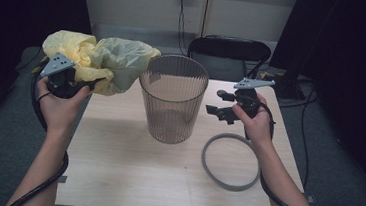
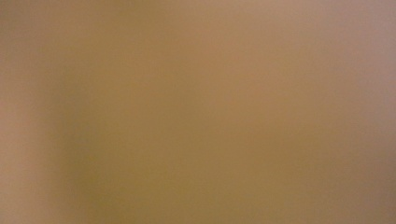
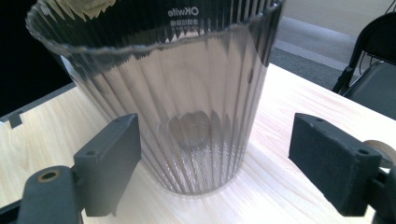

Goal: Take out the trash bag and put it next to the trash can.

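The left gripper [image 1: 75, 81], raised at the table's left edge, is closed on a crumpled yellow plastic bag [image 1: 99, 58] that bulges toward the rim of the ribbed clear bin [image 1: 172, 99]; its own view is a yellow-brown blur, probably the bag against the lens. We see the right gripper [image 3: 215, 158] with jaws wide apart and empty, facing the bin. A grey ring [image 1: 231, 161] lies flat on the wooden table [image 1: 115, 167], right of the bin.
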Motion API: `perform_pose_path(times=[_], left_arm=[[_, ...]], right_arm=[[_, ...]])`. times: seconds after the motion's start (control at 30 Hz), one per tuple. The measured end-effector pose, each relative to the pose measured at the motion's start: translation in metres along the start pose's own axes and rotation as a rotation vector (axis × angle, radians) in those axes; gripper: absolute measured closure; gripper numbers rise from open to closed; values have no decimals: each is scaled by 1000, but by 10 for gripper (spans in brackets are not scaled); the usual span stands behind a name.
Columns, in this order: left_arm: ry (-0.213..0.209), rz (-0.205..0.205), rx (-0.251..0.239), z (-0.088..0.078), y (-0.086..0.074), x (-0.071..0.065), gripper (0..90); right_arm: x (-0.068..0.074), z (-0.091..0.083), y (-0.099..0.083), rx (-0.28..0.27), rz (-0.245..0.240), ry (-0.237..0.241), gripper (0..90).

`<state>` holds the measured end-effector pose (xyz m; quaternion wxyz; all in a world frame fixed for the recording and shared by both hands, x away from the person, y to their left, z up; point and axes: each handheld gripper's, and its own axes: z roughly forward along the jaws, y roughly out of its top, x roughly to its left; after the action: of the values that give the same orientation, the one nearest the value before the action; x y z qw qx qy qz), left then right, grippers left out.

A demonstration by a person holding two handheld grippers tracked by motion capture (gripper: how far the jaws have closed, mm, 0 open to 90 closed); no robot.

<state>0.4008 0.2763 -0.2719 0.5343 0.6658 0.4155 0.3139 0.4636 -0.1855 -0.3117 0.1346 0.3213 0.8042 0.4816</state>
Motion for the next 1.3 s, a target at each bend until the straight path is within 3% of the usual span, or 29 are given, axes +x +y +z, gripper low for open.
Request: perform_pose_path(times=[0.47,0.53,0.87,0.93,1.3], left_arm=[[57,-27,64,-11,-38,11,816],[44,-51,62,-11,-45,11,816],[65,-51,116,-9,-68,12,814],[68,-67,120,-11,-74,13,814],[45,-87,169,-8,-105,14,814]], right_arm=[[-1,-2,-18,10,16,-6,156],[-2,-2,-21,12,17,-8,156],[-8,-4,-38,15,41,-14,156],[-9,-4,-42,19,43,-16,156],[-17,-5,-66,40,63,-23,156]])
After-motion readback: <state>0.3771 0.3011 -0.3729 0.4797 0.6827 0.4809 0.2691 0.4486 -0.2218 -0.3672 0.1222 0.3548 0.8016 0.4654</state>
